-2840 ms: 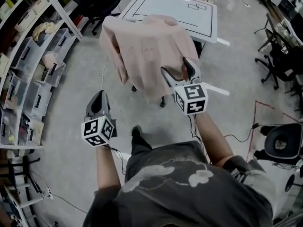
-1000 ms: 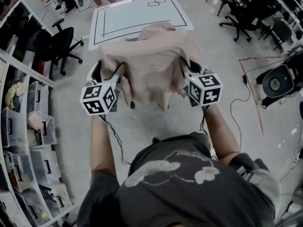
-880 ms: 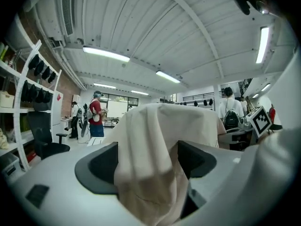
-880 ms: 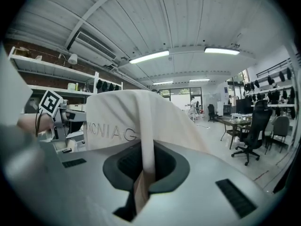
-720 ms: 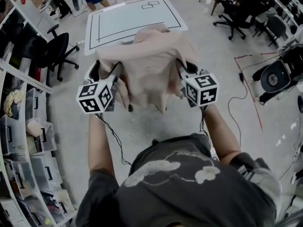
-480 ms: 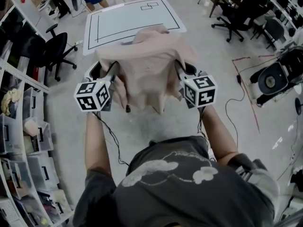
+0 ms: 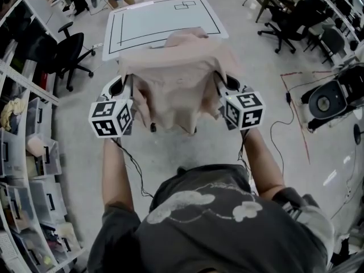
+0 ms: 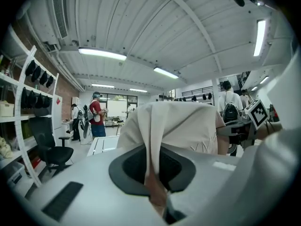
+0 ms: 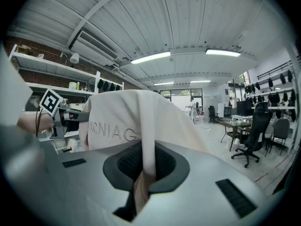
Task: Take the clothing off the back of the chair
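Note:
A pale pink garment [image 7: 176, 73] hangs over the back of a chair, which it hides except for a caster [image 7: 152, 128] below. My left gripper [image 7: 129, 84] is at the garment's left edge. Its jaws have just been closing and now pinch a fold of the fabric [image 8: 183, 126], seen running into the left gripper [image 8: 155, 187]. My right gripper [image 7: 219, 83] is shut on the right edge; the cloth [image 9: 127, 117] drapes down into the right gripper [image 9: 141, 187]. Both grippers sit level with each other, the garment between them.
A white table with black lines [image 7: 165, 19] stands just behind the chair. A black office chair [image 7: 71, 50] and shelving with bins [image 7: 23, 152] are at the left. More office chairs [image 7: 307, 21] and a round black device [image 7: 330, 101] are at the right. People [image 8: 96, 119] stand far off.
The left gripper rose from low beside the chair to the garment's left edge, and its jaws closed on the fabric. The right gripper kept its hold.

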`<state>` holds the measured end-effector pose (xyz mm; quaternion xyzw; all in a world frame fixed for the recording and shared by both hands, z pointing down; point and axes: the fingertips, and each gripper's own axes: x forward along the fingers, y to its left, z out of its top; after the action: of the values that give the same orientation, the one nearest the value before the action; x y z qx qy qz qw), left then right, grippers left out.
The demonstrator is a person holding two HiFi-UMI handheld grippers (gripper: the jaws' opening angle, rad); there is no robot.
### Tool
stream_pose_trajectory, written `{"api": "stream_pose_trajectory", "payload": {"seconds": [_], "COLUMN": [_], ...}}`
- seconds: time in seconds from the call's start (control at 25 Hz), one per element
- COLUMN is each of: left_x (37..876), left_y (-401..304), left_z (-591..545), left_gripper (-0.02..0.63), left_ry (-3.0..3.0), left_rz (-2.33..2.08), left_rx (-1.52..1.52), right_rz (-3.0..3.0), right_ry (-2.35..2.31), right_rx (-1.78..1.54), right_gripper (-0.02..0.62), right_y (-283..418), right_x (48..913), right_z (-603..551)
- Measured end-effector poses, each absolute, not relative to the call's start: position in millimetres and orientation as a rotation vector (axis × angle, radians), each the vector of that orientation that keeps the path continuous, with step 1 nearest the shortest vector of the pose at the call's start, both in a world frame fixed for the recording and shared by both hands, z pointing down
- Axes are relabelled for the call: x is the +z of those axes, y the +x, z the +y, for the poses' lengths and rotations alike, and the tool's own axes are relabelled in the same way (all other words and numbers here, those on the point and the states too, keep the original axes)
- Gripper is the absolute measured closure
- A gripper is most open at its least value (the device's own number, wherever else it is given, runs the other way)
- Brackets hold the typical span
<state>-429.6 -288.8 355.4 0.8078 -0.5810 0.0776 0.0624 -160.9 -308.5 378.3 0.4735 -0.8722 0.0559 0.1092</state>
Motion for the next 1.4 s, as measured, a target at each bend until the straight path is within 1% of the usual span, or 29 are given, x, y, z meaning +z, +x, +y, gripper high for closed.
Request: {"api": "stream_pose_trajectory", "payload": {"seconds": [0.6,1.0,1.4], "left_x": [368.5,411.9,432.1], "left_y": [-414.1,-385.6,-360.6], "left_z": [-238.6,-189.2,-152.2], "left_gripper": [0.603,0.603,0.604], "left_ry": [2.313,2.138,1.941], "left_rz": [-1.894,-1.983,-2.093], "left_rx": [0.175,0.240,0.169], "right_rz": [-2.711,-2.746,-2.767], "right_ry": [1.192,0.950,0.762], "right_rx": [0.147,0.240,0.260], "right_gripper": [0.601,0.601,0.601], "right_y": [-138.3,-133.0,-113.8], "right_x": [390.4,427.8,448.7], "right_z": [-299.1,-297.7,-287.1]}}
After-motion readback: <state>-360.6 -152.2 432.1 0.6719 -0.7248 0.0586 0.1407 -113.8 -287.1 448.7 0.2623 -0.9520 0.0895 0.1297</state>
